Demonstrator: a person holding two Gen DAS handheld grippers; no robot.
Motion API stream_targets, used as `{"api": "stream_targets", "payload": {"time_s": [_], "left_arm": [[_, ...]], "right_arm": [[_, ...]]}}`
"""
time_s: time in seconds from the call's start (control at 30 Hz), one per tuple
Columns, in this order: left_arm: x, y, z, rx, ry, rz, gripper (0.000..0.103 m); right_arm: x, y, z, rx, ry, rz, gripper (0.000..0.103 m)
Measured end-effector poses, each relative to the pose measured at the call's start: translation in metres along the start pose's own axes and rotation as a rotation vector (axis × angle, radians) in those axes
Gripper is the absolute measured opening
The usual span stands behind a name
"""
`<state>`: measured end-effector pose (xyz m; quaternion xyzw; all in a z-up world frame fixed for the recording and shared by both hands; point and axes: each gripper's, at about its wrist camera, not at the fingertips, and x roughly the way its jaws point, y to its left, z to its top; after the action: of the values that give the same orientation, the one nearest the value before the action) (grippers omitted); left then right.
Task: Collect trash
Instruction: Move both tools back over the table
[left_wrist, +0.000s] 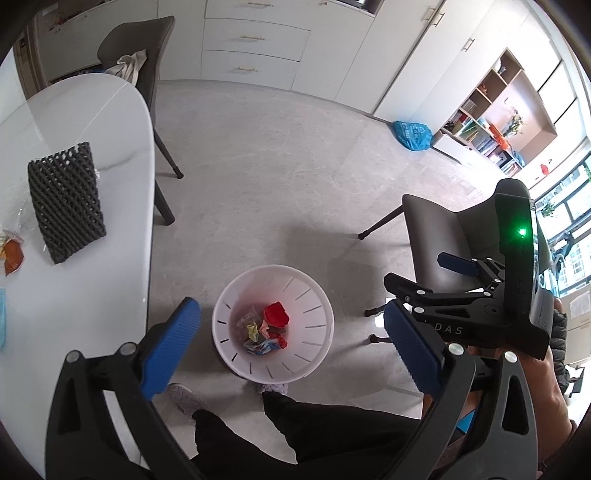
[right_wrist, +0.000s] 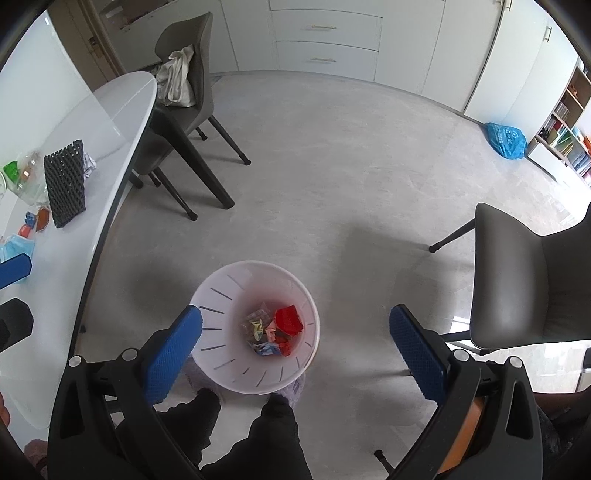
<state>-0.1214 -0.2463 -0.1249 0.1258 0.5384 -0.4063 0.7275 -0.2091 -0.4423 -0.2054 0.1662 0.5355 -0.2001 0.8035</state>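
A white slotted trash bin (left_wrist: 317, 325) (right_wrist: 221, 354) stands on the floor beside the table, holding crumpled wrappers (left_wrist: 271, 326) (right_wrist: 277, 328), one bright red. My left gripper (left_wrist: 291, 339) is open and empty above the bin. My right gripper (right_wrist: 295, 343) is open and empty above the same bin; it also shows in the left wrist view (left_wrist: 424, 280). On the white table (left_wrist: 74, 314) (right_wrist: 44, 350) lie a black foam net sleeve (left_wrist: 66, 201) (right_wrist: 65, 182), an orange wrapper (left_wrist: 13, 254) (right_wrist: 41, 218), clear plastic and a blue face mask (right_wrist: 14, 247).
A grey chair (left_wrist: 439, 240) (right_wrist: 517, 280) stands right of the bin. Another chair (left_wrist: 147, 44) (right_wrist: 192, 66) with a cloth bag stands at the table's far end. A blue plastic bag (left_wrist: 412, 134) (right_wrist: 506, 138) lies by the shelves. The person's legs are below the bin.
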Motion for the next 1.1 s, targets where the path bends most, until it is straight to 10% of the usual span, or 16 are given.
{"api": "stream_targets", "payload": {"time_s": [0.4,1.1], "left_arm": [[-0.027,0.051,-0.012,-0.098,-0.044,0.078,0.095],[-0.111,0.248,-0.093,-0.464,-0.111,0.379,0.095]], "right_arm": [[-0.010,0.042,0.013,-0.055,-0.026,0.029,0.101],[-0.007,0.244,0.047,-0.339,-0.054,0.209,0.101]]}}
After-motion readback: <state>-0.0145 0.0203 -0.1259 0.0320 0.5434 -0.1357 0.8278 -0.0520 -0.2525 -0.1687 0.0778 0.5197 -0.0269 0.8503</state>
